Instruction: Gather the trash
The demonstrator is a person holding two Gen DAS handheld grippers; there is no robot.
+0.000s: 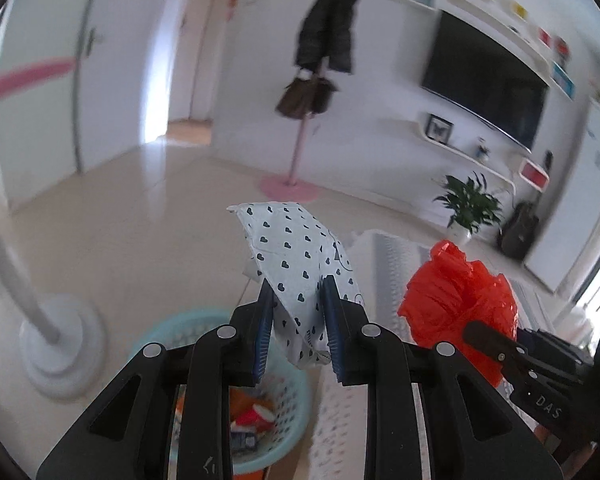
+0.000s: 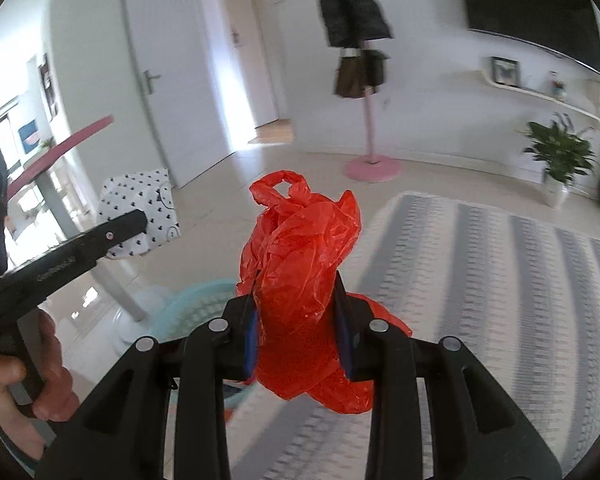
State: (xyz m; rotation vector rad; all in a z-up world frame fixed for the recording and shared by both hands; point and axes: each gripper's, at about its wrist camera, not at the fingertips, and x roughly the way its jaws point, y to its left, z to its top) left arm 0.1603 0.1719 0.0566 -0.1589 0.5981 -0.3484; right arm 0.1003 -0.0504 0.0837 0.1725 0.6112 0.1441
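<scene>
**Two pieces held above the basket: where a drop may miss**

The wrapper (image 1: 296, 268), white with small hearts, is clamped in the left gripper (image 1: 298, 328), high above the floor. The red bag (image 2: 300, 280) is clamped in the right gripper (image 2: 298, 334), just beside it. The basket (image 1: 268, 400) stands below the left gripper, with some trash already inside. The risk I see: the bag is light and crumpled, so it may drift and land on the rug (image 2: 480, 280). The wrapper may catch the basket rim if it is let go while the gripper is moving.
</scene>
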